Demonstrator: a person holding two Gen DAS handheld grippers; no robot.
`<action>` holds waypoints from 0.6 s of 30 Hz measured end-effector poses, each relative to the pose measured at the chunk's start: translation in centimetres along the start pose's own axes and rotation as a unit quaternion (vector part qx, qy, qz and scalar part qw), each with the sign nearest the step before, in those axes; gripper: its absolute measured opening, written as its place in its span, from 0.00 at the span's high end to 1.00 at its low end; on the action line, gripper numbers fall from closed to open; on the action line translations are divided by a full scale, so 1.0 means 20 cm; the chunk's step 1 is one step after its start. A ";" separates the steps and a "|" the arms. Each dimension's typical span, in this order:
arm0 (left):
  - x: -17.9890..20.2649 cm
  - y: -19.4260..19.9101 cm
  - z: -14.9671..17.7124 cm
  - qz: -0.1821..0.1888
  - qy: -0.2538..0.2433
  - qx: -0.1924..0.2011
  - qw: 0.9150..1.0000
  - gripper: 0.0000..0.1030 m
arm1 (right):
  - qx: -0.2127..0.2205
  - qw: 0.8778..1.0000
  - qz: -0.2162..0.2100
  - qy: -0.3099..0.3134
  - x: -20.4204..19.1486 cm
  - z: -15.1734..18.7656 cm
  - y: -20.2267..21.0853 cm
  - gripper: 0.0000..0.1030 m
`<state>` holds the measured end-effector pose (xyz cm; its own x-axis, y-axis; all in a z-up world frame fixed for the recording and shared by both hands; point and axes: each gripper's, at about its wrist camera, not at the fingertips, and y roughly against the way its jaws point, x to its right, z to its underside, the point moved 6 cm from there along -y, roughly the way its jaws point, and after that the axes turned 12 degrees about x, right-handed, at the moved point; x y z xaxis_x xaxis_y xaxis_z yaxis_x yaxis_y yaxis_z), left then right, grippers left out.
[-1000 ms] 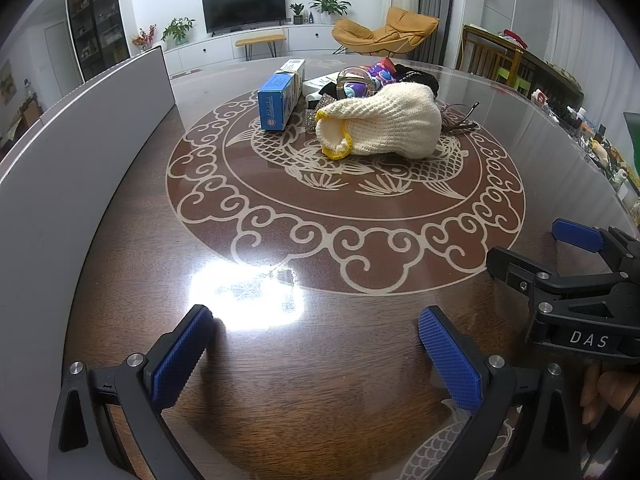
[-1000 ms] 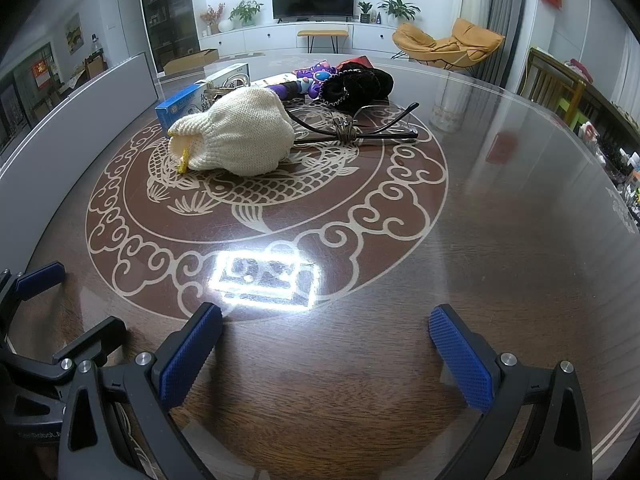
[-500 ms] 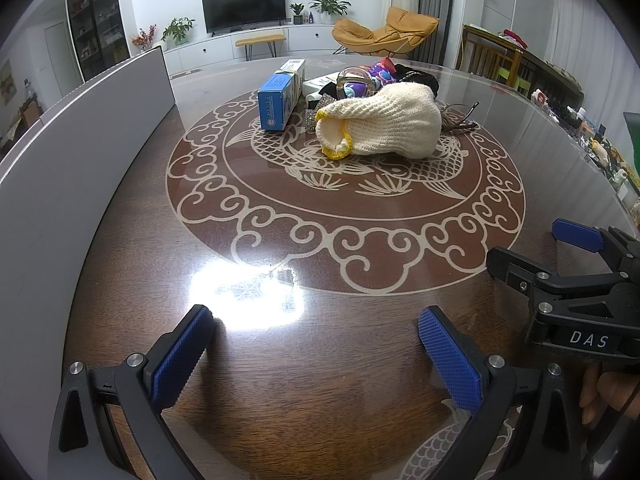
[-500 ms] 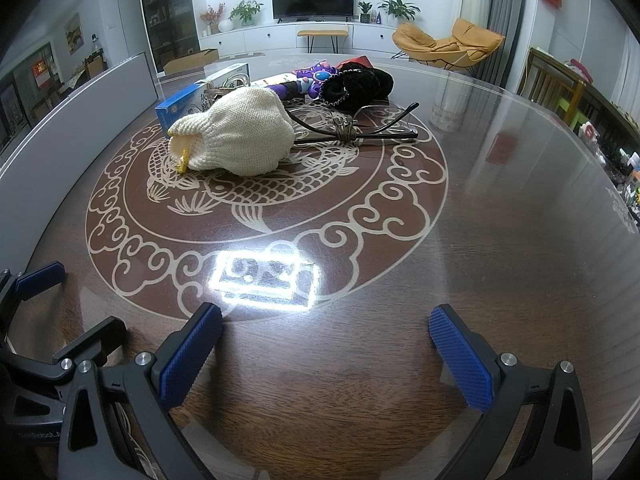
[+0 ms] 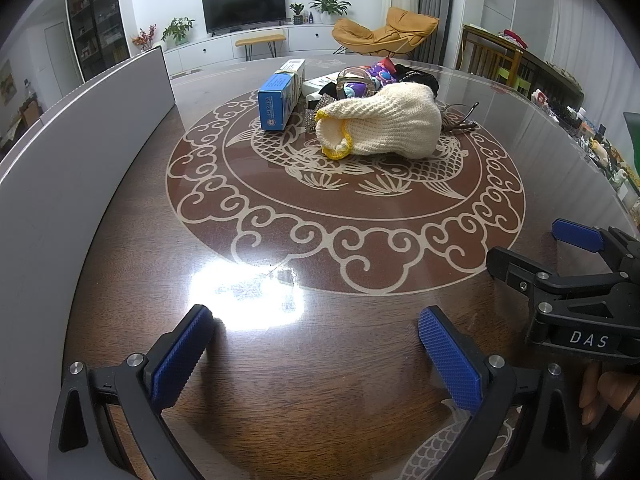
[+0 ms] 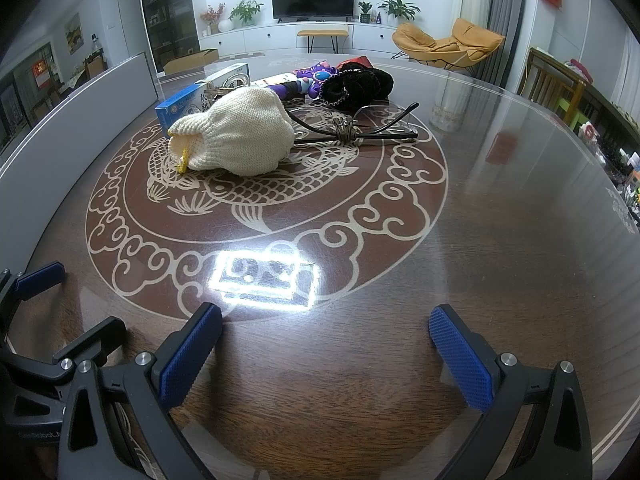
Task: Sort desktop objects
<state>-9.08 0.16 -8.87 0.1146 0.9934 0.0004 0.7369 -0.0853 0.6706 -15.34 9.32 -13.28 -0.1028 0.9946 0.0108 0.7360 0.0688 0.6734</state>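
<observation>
Both grippers low over the near edge of the table (image 5: 120, 264), side by side, nothing held. Left gripper (image 5: 316, 356) fingers spread wide, blue pads (image 5: 180, 358) empty, bare wood between them. Right gripper (image 6: 324, 354) same, wide apart, nothing between its pads (image 6: 460, 364); glare patch on the glass just ahead of its left finger. Object pile sits well ahead of both sets of fingers, on the fish medallion in the table centre. Cream knit pouch (image 5: 380, 126) lies on its side nearest the fingers, yellow-edged mouth facing left. Blue box (image 5: 276, 102) just left of the pouch and slightly behind. Glasses (image 6: 356, 128) with dark frames just right of the pouch, arms folded, touching or nearly so. Beyond those: black fuzzy item (image 6: 356, 84), purple toy (image 6: 312, 78), a clear ring-shaped thing (image 5: 354, 80), all bunched together, contact unclear. Grey panel (image 5: 60, 160) stands along the table edge left of the left fingers. Right gripper's body visible at far right of left wrist view, person's fingertips (image 5: 604, 392) under it.
</observation>
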 end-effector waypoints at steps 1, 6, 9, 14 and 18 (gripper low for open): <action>0.00 0.00 0.00 0.000 0.000 0.000 1.000 0.00 | 0.000 1.000 0.000 0.000 0.00 0.00 0.00 0.00; -0.04 0.01 0.01 0.008 -0.011 -0.004 1.000 0.00 | 0.000 1.000 0.000 0.000 0.00 0.00 0.00 0.00; -0.14 0.01 0.01 -0.005 0.004 -0.003 1.000 0.00 | 0.000 1.000 0.000 0.000 0.00 0.00 0.00 0.00; -0.20 0.01 0.01 -0.023 0.021 0.000 0.999 0.00 | 0.000 1.000 0.000 0.000 0.00 0.00 0.00 0.00; -0.20 0.01 0.01 -0.023 0.022 0.000 0.999 0.00 | -0.008 1.000 -0.010 0.004 -0.01 -0.01 -0.01 0.00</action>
<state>-9.26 -3.91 -8.95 0.0510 0.9987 0.0024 0.7405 -0.0394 0.6708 -15.71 9.15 -13.23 -0.1231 0.9924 0.0037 0.7236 0.0872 0.6846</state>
